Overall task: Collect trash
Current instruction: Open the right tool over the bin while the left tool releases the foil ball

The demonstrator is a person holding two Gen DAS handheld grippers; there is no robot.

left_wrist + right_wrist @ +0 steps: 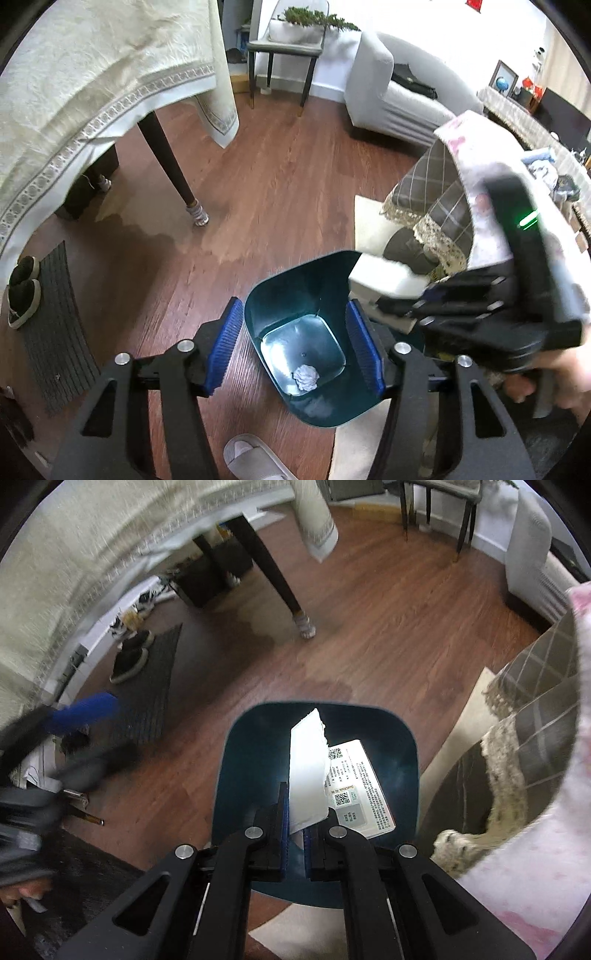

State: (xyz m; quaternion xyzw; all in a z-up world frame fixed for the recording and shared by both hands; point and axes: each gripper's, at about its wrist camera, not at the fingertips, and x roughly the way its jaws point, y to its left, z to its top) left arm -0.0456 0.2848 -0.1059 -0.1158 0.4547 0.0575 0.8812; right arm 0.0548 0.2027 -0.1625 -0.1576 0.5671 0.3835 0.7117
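Observation:
A dark teal trash bin [295, 288] stands on the wood floor, with a crumpled white paper ball [306, 377] at its bottom. My left gripper [293, 350] is open and empty above the bin. My right gripper [293, 823] is shut on a torn white paper [308, 771] and a printed card with QR codes [356, 786], held over the bin [251, 760]. In the left wrist view the right gripper [388, 306] comes in from the right, with the white paper [384, 273] over the bin's rim.
A table with a cream tablecloth [81, 92] stands at the left, its leg [170, 162] nearby. A dark mat with shoes [55, 332] lies left. A slipper [255, 458] is near. A plaid cushion [432, 188], a sofa [402, 96] and a chair [284, 51] stand right and behind.

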